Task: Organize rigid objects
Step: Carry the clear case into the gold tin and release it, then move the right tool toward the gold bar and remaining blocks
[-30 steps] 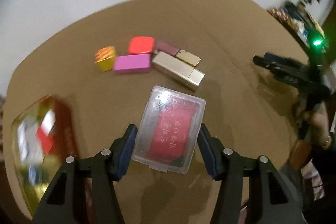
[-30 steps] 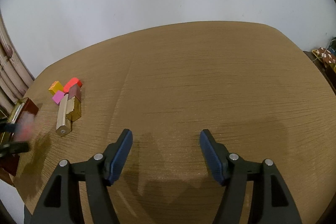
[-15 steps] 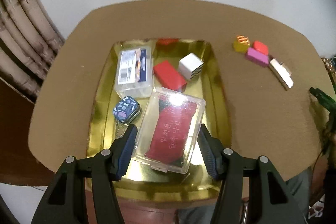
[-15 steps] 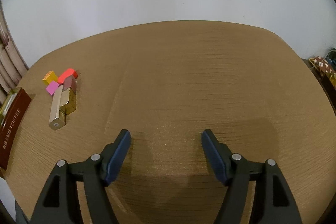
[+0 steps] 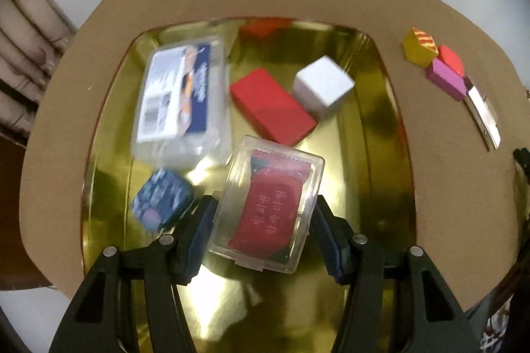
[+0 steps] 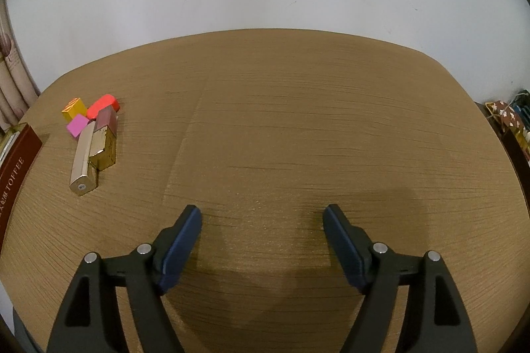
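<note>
My left gripper is shut on a clear plastic case with a red card inside and holds it over the near part of a gold tray. In the tray lie a clear box with a blue and white label, a red block, a white cube and a small blue patterned tin. My right gripper is open and empty over bare table. A cluster of small blocks lies on the table: yellow, orange-red, pink and gold bars.
The same blocks show right of the tray in the left wrist view. The tray's dark red outer side marked TOFFEE is at the left edge of the right wrist view. Curtains hang at the far left. The brown table ends at a white wall.
My left gripper has carried the clear case from beside the blocks leftward to over the gold tray, then lower toward it. My right gripper has stayed open and barely shifted.
</note>
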A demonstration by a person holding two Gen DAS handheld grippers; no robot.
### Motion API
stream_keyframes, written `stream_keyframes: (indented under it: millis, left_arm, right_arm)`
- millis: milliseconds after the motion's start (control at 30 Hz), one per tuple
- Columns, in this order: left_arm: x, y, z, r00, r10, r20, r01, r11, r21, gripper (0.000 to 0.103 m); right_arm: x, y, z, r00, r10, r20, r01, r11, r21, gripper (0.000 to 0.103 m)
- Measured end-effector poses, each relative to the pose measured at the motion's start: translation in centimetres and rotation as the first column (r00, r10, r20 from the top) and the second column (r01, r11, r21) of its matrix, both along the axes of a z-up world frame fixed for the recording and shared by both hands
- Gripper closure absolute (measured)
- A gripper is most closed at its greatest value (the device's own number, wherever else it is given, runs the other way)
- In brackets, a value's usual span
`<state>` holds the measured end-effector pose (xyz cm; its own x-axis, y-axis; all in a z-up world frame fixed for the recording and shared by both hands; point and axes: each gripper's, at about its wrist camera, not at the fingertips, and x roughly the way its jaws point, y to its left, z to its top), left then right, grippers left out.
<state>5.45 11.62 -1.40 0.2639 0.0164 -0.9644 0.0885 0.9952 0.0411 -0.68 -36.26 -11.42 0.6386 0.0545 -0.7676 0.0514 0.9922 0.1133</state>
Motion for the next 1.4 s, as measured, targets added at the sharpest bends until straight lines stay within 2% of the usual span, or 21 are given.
stream_keyframes:
  millis: [233,400,433,500,600,667,767,833,933,1000,1067,1133,1233,1400]
  left_arm:
    - [1.7,-0.6,0.0,0.998,0.041,0.049,-0.041,0.999,0.017,0.047]
    - [0.3,0.0,0.7,0.997,0.048,0.057,-0.048,0.999,0.008,0.044]
    - [0.0,0.0,1.1,0.997,0.040,0.066,-0.041,0.999,0.003,0.040]
    - [-1.0,0.0,2.2,0.994,0.039,0.104,-0.040,0.999,0.012,0.039]
    - [-4.0,-0.1,4.3,0.983,0.057,0.176,-0.059,0.998,0.011,0.037]
    - [-6.2,-0.1,5.7,0.968,0.093,0.233,-0.090,0.996,-0.023,0.034]
    - [-10.5,-0.9,7.1,0.948,0.135,0.289,-0.122,0.990,-0.065,0.032]
    - [-14.8,-2.0,7.4,0.927,0.154,0.342,-0.134,0.988,-0.079,0.031]
    - [-18.5,-2.7,7.0,0.912,0.152,0.381,-0.146,0.988,-0.046,0.031]
    - [-20.6,-3.1,6.2,0.904,0.167,0.394,-0.170,0.985,-0.028,0.031]
    - [-22.6,-3.2,5.3,0.900,0.172,0.400,-0.182,0.983,-0.014,0.030]
    - [-23.9,-3.0,4.5,0.891,0.180,0.416,-0.202,0.979,0.009,0.030]
    - [-24.2,-2.5,3.3,0.906,0.173,0.387,-0.202,0.979,0.035,0.030]
    - [-23.9,-1.3,1.7,0.925,0.207,0.318,-0.207,0.978,-0.032,0.030]
  right_arm:
    - [0.1,0.2,0.0,1.000,0.000,0.000,0.000,1.000,0.000,0.024]
    - [0.1,0.2,0.0,1.000,0.000,0.003,0.000,1.000,0.003,0.024]
    - [0.1,0.2,-0.1,1.000,0.000,0.003,0.000,1.000,0.005,0.024]
    - [0.1,0.2,-0.1,1.000,0.001,0.002,-0.001,1.000,0.005,0.024]
    - [-0.4,-0.3,0.2,1.000,0.000,0.004,0.000,1.000,0.006,0.024]
    - [-0.5,-0.5,0.3,1.000,-0.001,0.007,0.001,1.000,0.012,0.024]
    - [-1.1,-0.8,0.6,1.000,-0.002,0.031,0.001,1.000,0.028,0.024]
    - [-2.0,-0.3,1.4,0.997,0.038,0.074,-0.041,0.998,0.042,0.024]
    - [-2.9,2.2,2.6,0.984,0.157,0.088,-0.164,0.983,0.080,0.024]
    - [-3.1,5.3,3.3,0.963,0.259,0.074,-0.264,0.961,0.076,0.024]
    - [-2.8,7.7,3.7,0.948,0.311,0.062,-0.315,0.947,0.065,0.024]
    - [-2.1,9.1,4.0,0.943,0.327,0.061,-0.331,0.941,0.071,0.024]
    - [-0.5,9.9,3.6,0.944,0.330,0.016,-0.329,0.939,0.101,0.033]
    - [1.5,10.4,2.2,0.946,0.321,-0.050,-0.308,0.935,0.176,0.036]
